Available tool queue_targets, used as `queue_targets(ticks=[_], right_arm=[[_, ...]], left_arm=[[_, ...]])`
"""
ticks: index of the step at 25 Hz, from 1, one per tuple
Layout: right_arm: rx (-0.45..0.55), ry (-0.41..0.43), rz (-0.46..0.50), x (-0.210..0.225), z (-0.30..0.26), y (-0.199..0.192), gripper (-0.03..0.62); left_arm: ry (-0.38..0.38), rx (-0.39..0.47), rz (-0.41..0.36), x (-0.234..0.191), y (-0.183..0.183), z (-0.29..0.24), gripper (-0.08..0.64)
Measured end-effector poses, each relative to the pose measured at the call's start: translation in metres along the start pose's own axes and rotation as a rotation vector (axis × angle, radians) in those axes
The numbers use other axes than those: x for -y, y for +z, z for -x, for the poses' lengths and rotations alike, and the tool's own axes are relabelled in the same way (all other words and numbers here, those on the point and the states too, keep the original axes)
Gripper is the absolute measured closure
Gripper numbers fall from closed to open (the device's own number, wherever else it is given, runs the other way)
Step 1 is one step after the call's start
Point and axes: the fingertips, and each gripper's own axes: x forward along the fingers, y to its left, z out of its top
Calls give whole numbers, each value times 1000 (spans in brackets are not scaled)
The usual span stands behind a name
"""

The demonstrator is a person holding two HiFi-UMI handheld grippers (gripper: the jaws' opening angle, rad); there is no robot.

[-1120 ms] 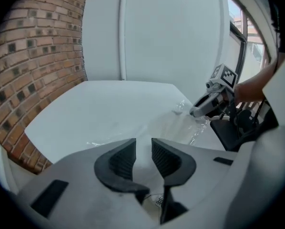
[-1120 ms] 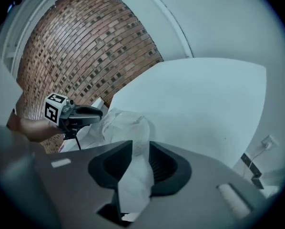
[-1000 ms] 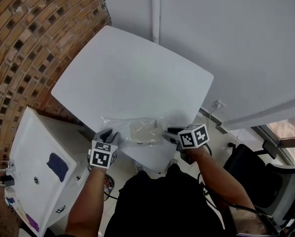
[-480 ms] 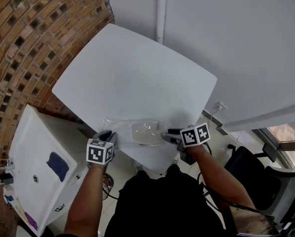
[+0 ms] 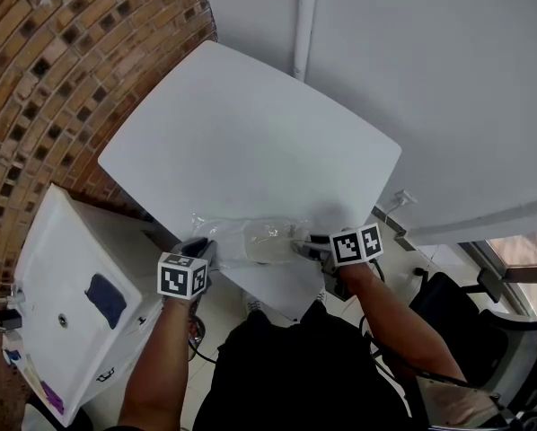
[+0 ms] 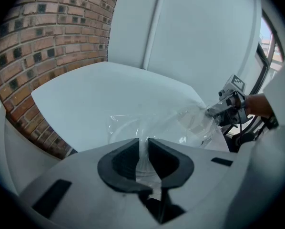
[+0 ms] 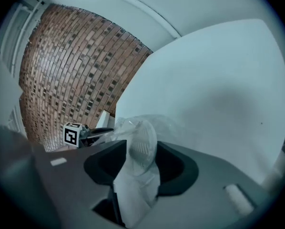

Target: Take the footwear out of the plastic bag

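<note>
A white table (image 5: pixel 250 142) is taking up most of the head view, with a brick wall (image 5: pixel 62 61) running along its left side and a pale wall behind it. A white cabinet (image 5: pixel 62 277) is standing low at the left, just beside the table's near corner.

The clear plastic bag (image 5: pixel 228 236) is lying across the table's near edge, stretched between the two tools. The footwear (image 7: pixel 140 147), a pale slipper with a ribbed sole, is sitting inside the bag's right half, well apart from the left tool and right at the other one.

The left gripper (image 6: pixel 143 147) is pointing down at the bag's left end. Its jaws have just been closing and are standing narrow, pinching a thin fold of the film between the pads.

The right gripper (image 7: pixel 141 159) is meeting the bag's right end. Its jaws have just been closing a little and are standing wide, with the footwear filling the gap between the pads and crinkled film bunching around it.
</note>
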Motion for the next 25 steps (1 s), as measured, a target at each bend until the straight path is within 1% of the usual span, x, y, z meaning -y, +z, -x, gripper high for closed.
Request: queue_targets(ticks=[2,3,5,8,12,14,18,20,22,23,25], right_arm=[[23,14,0,-5,0,3,418],[28,14,10,-6,1,4,440],[33,21,30,-8,4,5,451],[55,47,31,-15,10,9,470],[107,111,-15,-22,22,18,494],[135,142,-47,-24,30,22,505],[171,159,-56,-26,44,27,511],[207,190,-92,-30,52,31,512],[232,217,-126,-34,60,35,512],[224,199,-108,-34,63,35,512],[177,115,-2,-32,64,31,511]], left_arm=[[6,6,6,0,0,0,494],[9,9,8,0,0,0,494],[10,13,6,0,1,1,494],[18,11,-22,0,2,2,494],[44,-3,-96,2,7,3,514],[44,-9,-127,5,10,1,523],[30,-17,-152,13,17,-5,530],[25,-19,-160,17,20,-8,531],[29,-24,-189,21,23,-11,531],[34,-29,-213,23,24,-12,530],[54,-47,-267,26,27,-13,531]])
